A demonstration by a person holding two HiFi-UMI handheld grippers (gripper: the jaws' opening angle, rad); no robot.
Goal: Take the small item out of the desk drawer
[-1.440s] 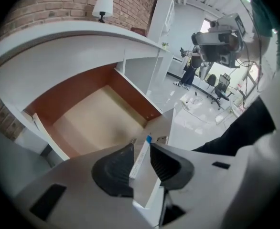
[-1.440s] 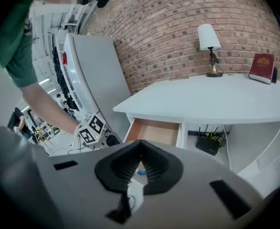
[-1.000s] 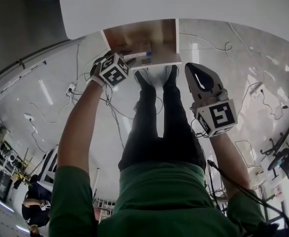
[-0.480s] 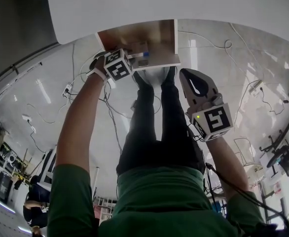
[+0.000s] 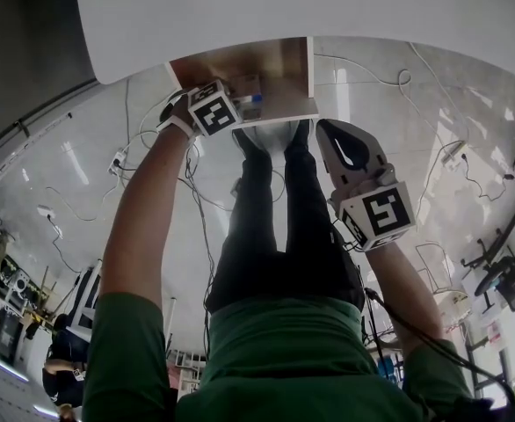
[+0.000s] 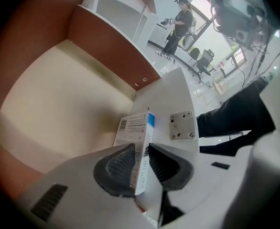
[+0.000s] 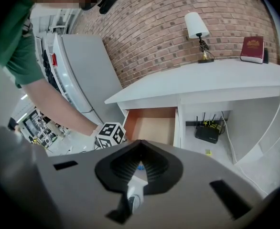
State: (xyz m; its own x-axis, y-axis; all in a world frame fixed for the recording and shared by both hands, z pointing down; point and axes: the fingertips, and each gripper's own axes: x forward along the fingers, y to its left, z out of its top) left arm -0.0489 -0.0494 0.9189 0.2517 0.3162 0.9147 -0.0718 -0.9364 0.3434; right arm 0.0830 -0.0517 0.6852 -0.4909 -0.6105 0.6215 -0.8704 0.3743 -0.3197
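The left hand-held gripper [image 6: 141, 149] points down into the open drawer [image 6: 59, 109] of the white table [image 7: 216, 78]. Its jaws have just been closing and pinch the small box [image 6: 136, 127] — white with a blue stripe — just beside the drawer's white front panel. The right hand-held gripper [image 7: 140, 144] hangs outside the drawer, jaws together, empty.

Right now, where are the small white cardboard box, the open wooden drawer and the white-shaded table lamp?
small white cardboard box [image 6: 134, 127]: left gripper view, printed face.
open wooden drawer [image 6: 59, 99]: left gripper view, bare floor.
white-shaded table lamp [image 7: 196, 24]: right gripper view, shade.
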